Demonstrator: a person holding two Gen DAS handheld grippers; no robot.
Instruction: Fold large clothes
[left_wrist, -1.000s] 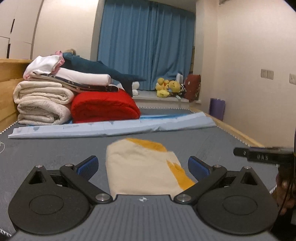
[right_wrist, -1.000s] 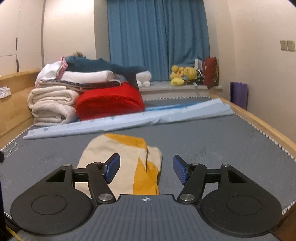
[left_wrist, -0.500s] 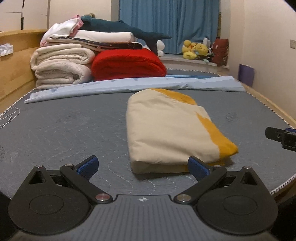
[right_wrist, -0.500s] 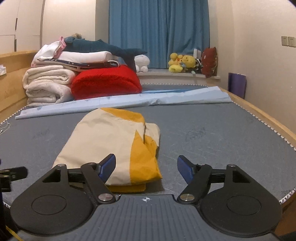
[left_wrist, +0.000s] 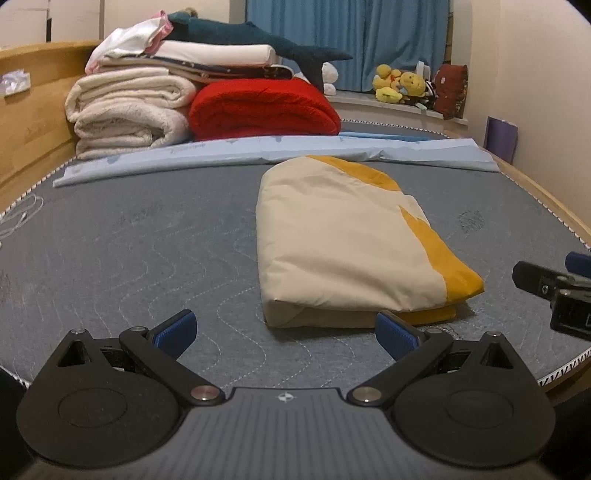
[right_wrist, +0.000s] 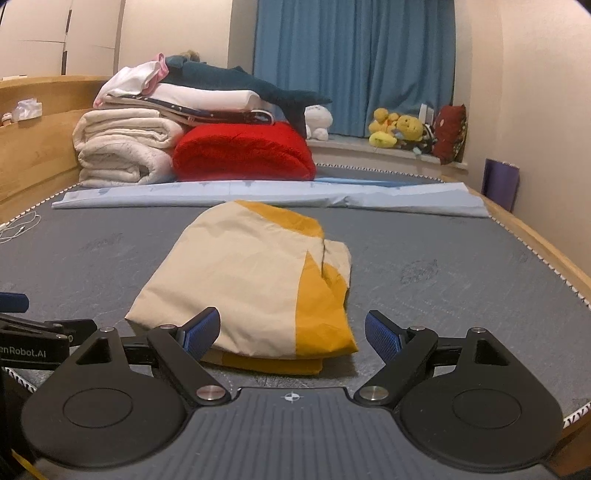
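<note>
The bed (right_wrist: 461, 251) under me is a wide grey quilted mattress, and the folded cream-and-yellow garment (right_wrist: 251, 280) lies near its front edge, a compact bundle with loose layers showing at the near end. Behind it a pale blue sheet (right_wrist: 258, 194) runs across the bed, then a stack of white blankets (right_wrist: 122, 151), a red blanket (right_wrist: 243, 153) and a plush shark (right_wrist: 240, 83) on top; all well apart from the garment, so nothing blocks my reach.

My right hand-held gripper (right_wrist: 291, 332) sits just before the garment's near edge, its jaws opening and pinching nothing. My left hand-held gripper (left_wrist: 286, 328) is spread wide, nothing held, the garment's near corner lying ahead between its fingers.

I judge the risk to be the layers: if I nip only the top one, the bundle will peel open or slide toward the bed's edge. The two grippers are close and could knock each other.
</note>
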